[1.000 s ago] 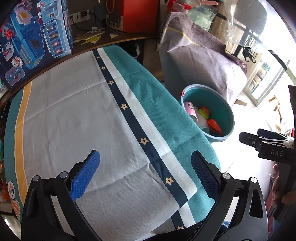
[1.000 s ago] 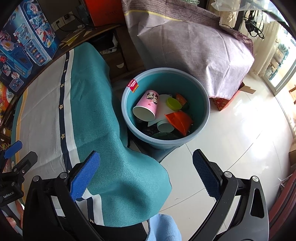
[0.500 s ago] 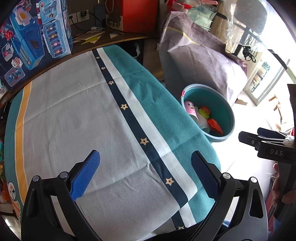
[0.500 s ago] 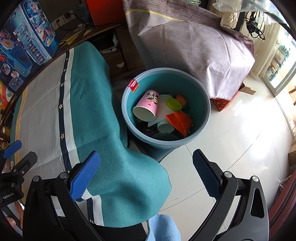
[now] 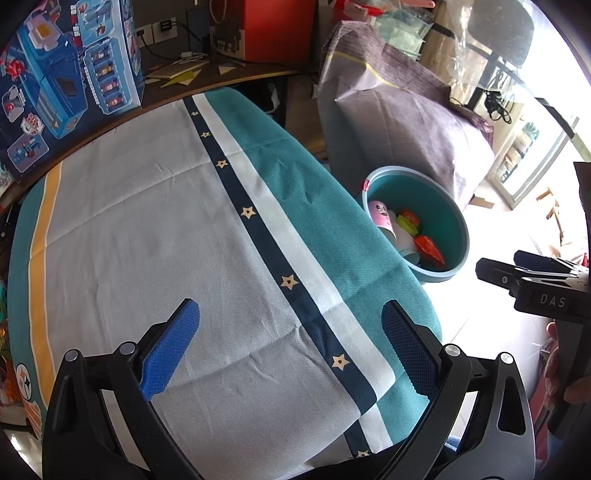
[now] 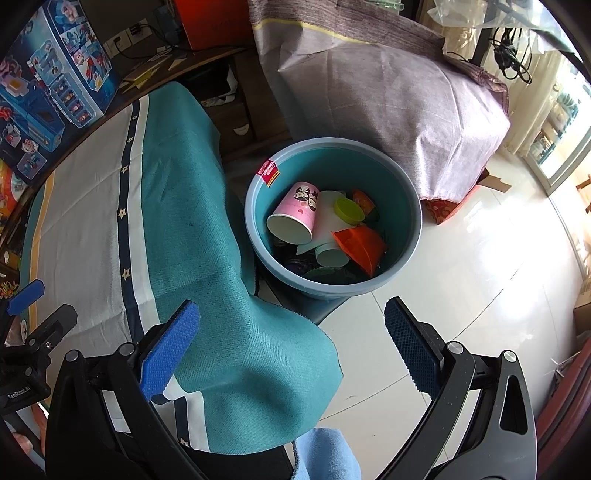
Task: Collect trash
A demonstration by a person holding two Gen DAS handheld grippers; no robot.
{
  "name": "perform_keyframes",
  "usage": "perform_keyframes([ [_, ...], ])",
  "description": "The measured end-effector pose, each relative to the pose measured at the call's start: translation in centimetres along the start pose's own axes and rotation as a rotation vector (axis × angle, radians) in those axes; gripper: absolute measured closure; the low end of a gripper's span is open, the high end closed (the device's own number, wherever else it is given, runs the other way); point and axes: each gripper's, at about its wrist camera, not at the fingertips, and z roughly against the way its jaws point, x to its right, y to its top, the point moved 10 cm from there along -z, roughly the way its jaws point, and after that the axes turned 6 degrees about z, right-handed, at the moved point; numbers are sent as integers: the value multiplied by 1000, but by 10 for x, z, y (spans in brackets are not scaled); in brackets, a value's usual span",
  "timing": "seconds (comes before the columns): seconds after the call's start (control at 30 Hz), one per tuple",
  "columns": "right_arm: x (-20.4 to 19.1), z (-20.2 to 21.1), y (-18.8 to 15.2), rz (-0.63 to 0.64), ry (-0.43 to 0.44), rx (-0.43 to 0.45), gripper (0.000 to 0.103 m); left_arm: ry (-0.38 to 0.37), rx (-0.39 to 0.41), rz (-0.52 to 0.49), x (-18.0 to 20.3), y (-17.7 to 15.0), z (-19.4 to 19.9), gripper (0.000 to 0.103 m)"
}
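Note:
A blue round bin [image 6: 406, 195] stands on the floor beside the table; the left wrist view shows the same bin [image 5: 443, 206] past the table's right edge. Inside lie a pink paper cup [image 6: 295, 214], a white cup [image 6: 330, 254], a yellow-green lid [image 6: 349, 209] and an orange wrapper [image 6: 360, 245]. My right gripper [image 6: 291, 345] hangs open and empty over the table corner, short of the bin. Over the tablecloth [image 5: 147, 229], my left gripper [image 5: 290, 349] is open with nothing between its fingers. No trash shows on the cloth.
A toy box [image 5: 62, 81] and a red box [image 5: 273, 29] stand at the table's far edge. Behind the bin sits a large bundle draped in purple cloth [image 6: 388, 92]. White floor tiles [image 6: 480, 277] spread to the right. The other gripper [image 5: 535, 288] shows at the right.
Nothing has visibly changed: both grippers stay open and almost still, with only a slight drift of the views.

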Motion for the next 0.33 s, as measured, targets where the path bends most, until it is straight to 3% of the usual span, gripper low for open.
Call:
perform_keyframes([
  [0.33,1,0,1,5,-10,1,7,-16,-17,-5,-2,-2,-2,4],
])
